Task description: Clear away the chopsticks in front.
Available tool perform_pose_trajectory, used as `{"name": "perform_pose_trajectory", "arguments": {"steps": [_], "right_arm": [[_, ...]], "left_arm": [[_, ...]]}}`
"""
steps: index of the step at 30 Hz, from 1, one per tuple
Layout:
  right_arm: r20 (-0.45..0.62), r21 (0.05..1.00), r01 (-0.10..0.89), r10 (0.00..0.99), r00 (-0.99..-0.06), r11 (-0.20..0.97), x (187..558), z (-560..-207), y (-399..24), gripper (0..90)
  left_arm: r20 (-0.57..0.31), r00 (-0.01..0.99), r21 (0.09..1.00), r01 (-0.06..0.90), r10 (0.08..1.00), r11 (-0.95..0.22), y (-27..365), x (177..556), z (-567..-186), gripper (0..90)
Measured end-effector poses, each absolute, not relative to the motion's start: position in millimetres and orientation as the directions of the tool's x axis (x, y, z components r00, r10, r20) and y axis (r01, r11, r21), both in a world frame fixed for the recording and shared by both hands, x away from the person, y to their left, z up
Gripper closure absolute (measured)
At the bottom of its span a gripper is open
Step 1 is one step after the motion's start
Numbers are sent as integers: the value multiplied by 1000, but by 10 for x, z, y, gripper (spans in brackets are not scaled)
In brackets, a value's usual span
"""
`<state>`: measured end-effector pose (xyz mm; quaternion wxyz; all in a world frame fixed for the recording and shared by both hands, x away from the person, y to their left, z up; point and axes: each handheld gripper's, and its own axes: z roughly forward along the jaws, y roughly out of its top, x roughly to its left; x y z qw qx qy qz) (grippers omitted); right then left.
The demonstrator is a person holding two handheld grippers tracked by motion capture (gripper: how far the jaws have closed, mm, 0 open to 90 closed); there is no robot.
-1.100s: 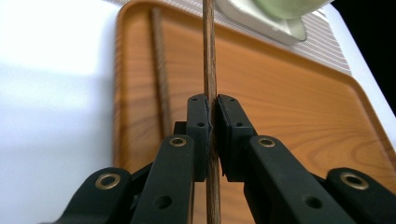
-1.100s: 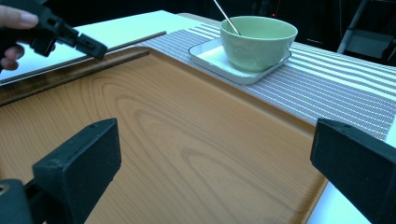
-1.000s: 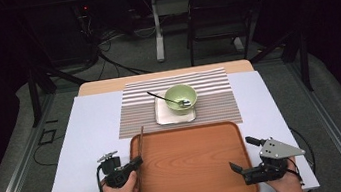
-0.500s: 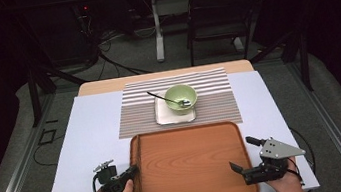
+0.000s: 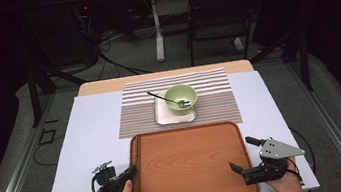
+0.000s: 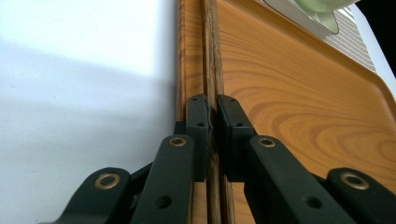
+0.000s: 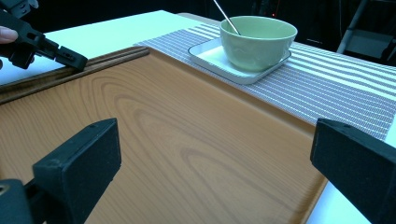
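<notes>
A: Start with the left tool. How do its jaws stand?

B: Pressed together on a pair of dark wooden chopsticks. In the left gripper view the two black pads pinch the sticks from both sides.

A: And where do the chopsticks lie?

B: Along the left edge of the wooden tray, just inside its raised rim. They run lengthwise away from the tool toward the far end of the tray.

A: The right tool?

B: Spread wide, nothing between its jaws. It sits at the tray's right near corner, held in the person's right hand, pointing in over the wood.

A: What lies beyond the tray?

B: A striped placemat, touching the tray's far edge. On it is a white square plate with a green bowl standing on the plate. A spoon leans in the bowl, handle sticking out to the left.

A: And under everything?

B: A white sheet covering most of the counter, whose wooden top shows at the far edge.
</notes>
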<state>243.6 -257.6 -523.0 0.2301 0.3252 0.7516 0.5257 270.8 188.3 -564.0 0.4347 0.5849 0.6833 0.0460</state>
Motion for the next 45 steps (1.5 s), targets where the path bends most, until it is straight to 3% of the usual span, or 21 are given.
{"name": "perform_pose_trajectory", "arguments": {"steps": [17, 32, 45], "right_arm": [[-4, 941, 244, 730, -683, 234, 2430, -5225, -2577, 16], [-4, 941, 245, 730, -684, 235, 2434, -5227, -2572, 16], [-3, 940, 246, 727, -686, 235, 2436, -5230, -2567, 16]], "left_arm": [[-539, 87, 564, 776, 838, 283, 1880, 2717, -5616, 769], [-536, 108, 566, 782, 838, 261, 1853, 2763, -5637, 803], [-504, 129, 595, 769, 854, 235, 1836, 2773, -5523, 705]]}}
